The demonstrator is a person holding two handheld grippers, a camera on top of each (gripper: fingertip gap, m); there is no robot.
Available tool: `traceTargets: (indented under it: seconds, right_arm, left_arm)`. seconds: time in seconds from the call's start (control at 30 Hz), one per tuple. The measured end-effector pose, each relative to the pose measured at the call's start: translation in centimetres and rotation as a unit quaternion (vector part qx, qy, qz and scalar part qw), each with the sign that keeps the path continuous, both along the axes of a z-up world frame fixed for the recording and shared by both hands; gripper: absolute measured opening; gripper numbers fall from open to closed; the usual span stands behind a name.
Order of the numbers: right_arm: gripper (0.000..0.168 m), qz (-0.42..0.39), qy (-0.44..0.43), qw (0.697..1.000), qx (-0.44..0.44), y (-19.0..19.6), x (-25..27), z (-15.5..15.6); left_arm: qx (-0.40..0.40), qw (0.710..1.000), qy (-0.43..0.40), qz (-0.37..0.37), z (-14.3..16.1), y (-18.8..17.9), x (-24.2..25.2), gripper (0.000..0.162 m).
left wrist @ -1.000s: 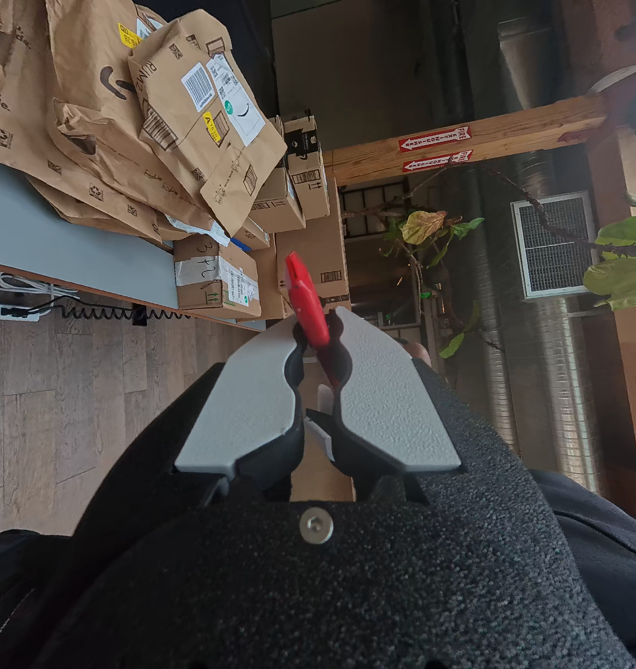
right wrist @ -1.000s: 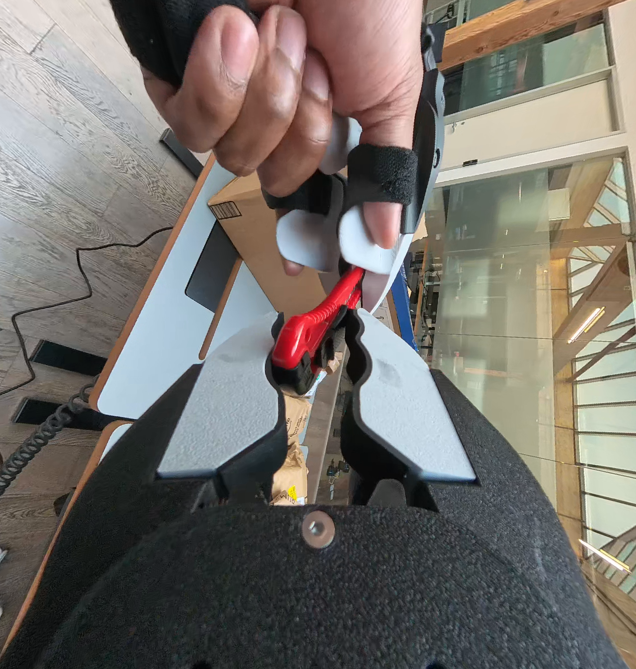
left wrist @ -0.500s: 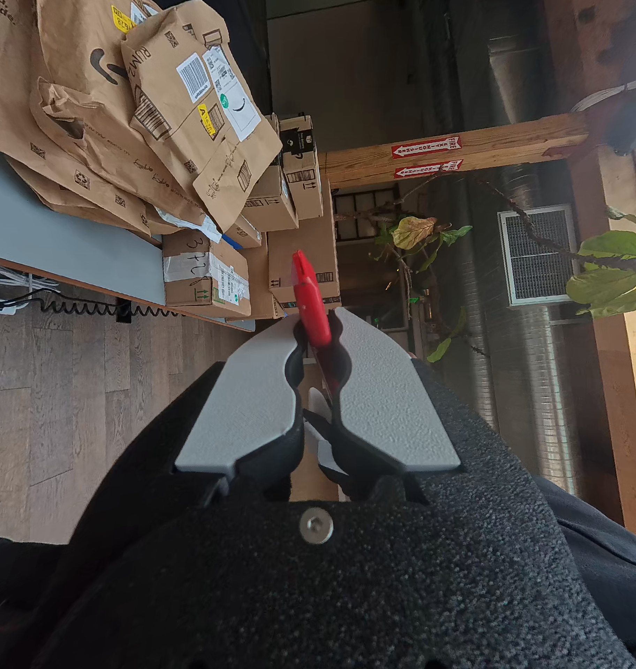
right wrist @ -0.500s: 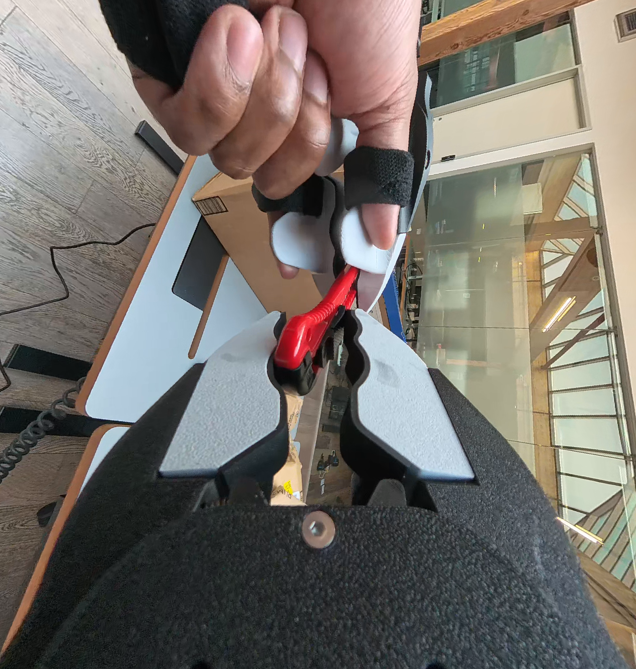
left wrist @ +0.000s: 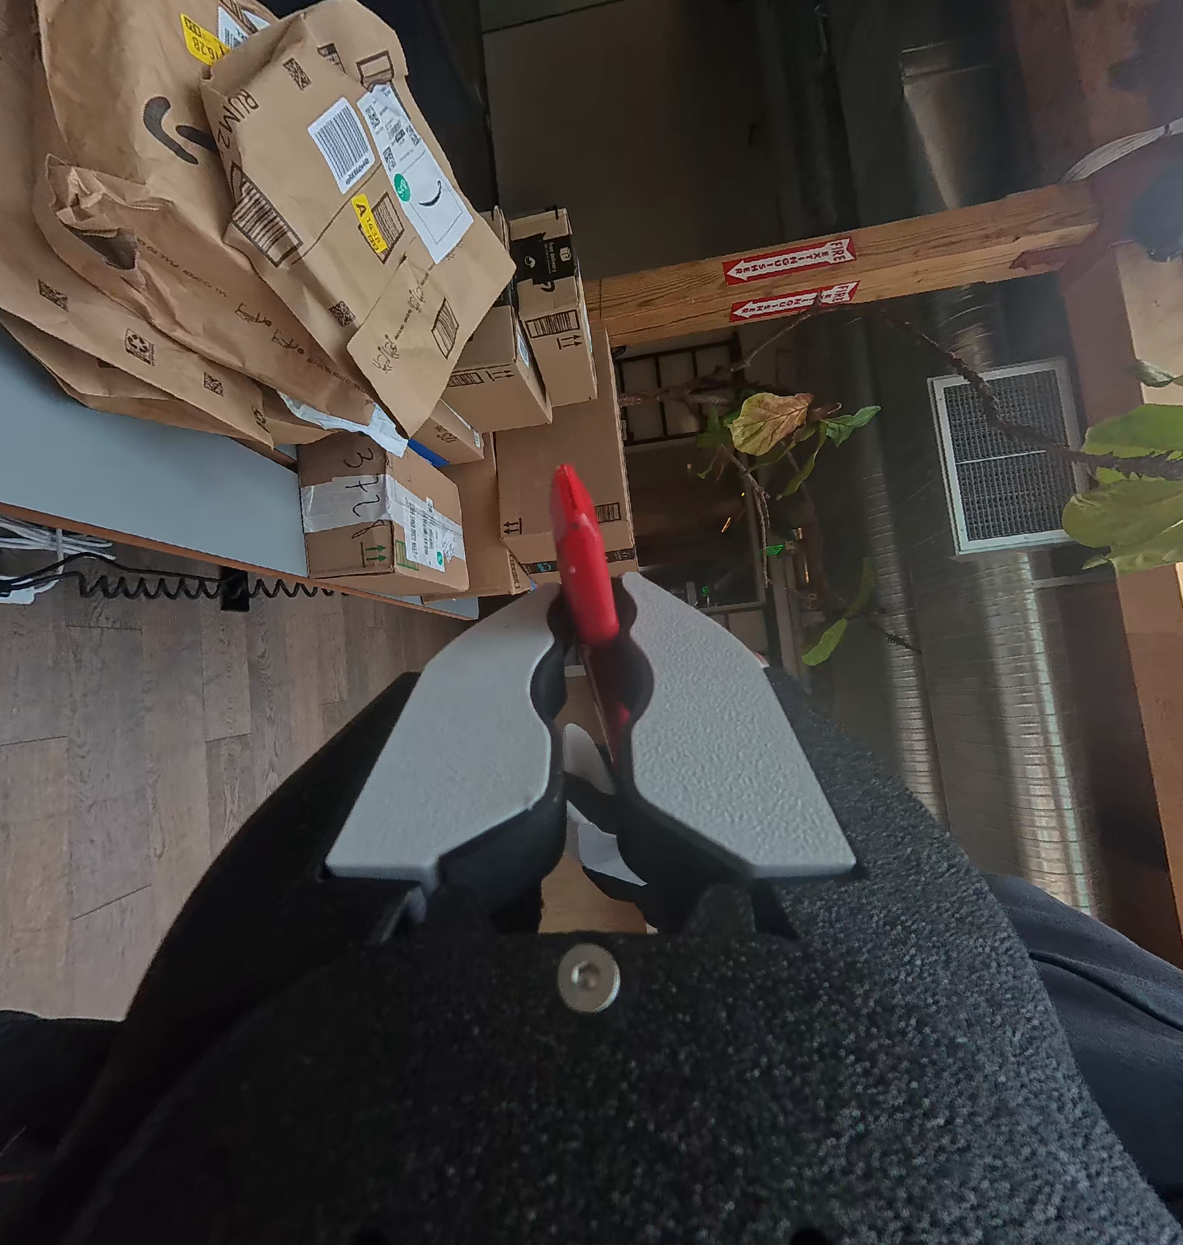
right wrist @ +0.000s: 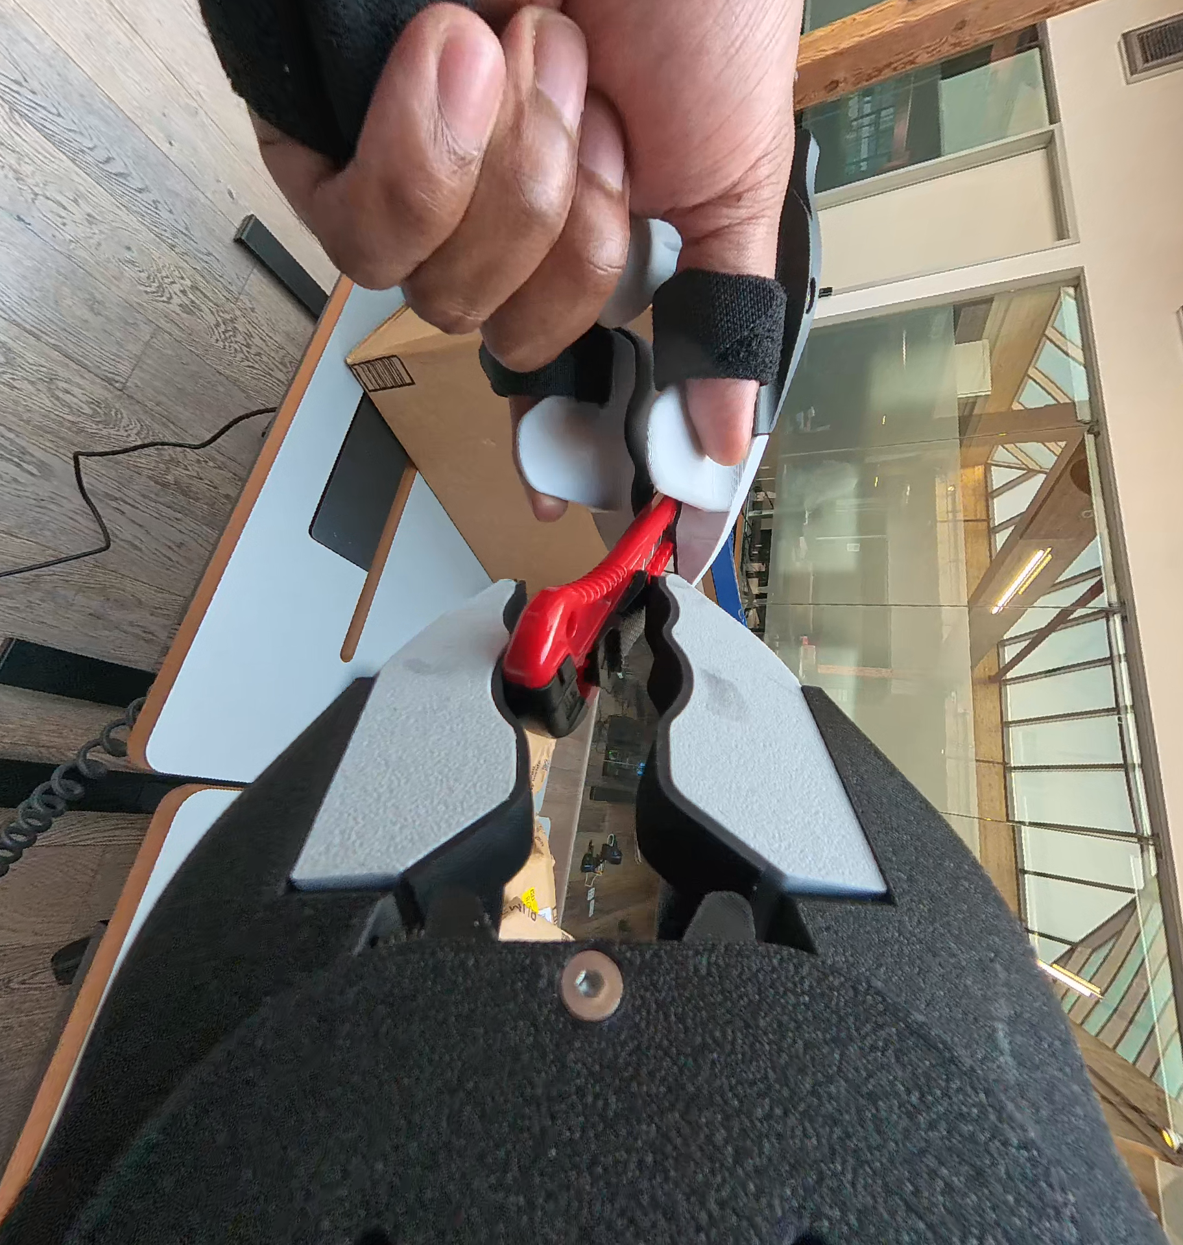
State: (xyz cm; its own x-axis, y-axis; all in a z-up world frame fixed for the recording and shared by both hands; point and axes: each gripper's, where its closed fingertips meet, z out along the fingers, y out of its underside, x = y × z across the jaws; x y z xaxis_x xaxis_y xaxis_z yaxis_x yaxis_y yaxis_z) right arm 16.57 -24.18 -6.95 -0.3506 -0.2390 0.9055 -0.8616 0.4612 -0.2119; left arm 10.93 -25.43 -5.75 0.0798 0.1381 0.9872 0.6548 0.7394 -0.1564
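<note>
A red utility knife [left wrist: 579,539] with a black end cap is held between both grippers, in the air. My left gripper [left wrist: 589,596] is shut on the knife, and the red tip sticks out past its grey fingers. In the right wrist view, my right gripper [right wrist: 585,596] is closed around the knife's [right wrist: 562,623] black-capped end. The end presses against the left finger and a narrow gap shows on the right. The left gripper's white fingertips [right wrist: 562,458] pinch the knife's far end, with a person's hand [right wrist: 508,168] strapped around that gripper.
Brown paper bags [left wrist: 205,202] and cardboard boxes [left wrist: 380,519] are piled on a grey table [left wrist: 137,471]. A coiled cable [left wrist: 151,586] hangs under it. A leafy plant [left wrist: 777,431] and a wooden beam [left wrist: 845,276] lie ahead. A cardboard box [right wrist: 454,431] and a glass wall [right wrist: 946,606] show in the right wrist view. There is about 6 cm between the tips of the two grippers.
Both grippers keep their hold on the knife. The views have shifted a little, so the pair has drifted slightly while staying joined.
</note>
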Motion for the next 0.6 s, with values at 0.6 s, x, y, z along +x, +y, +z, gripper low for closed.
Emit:
traceTargets:
  seconds: [0.6]
  right_arm:
    - [0.066, -0.09, -0.285, 0.948, -0.106, 3.4, -2.9, -1.8]
  left_arm:
    - [0.029, 0.985, 0.12, 0.119, -1.2, -4.9, -2.7, 0.01]
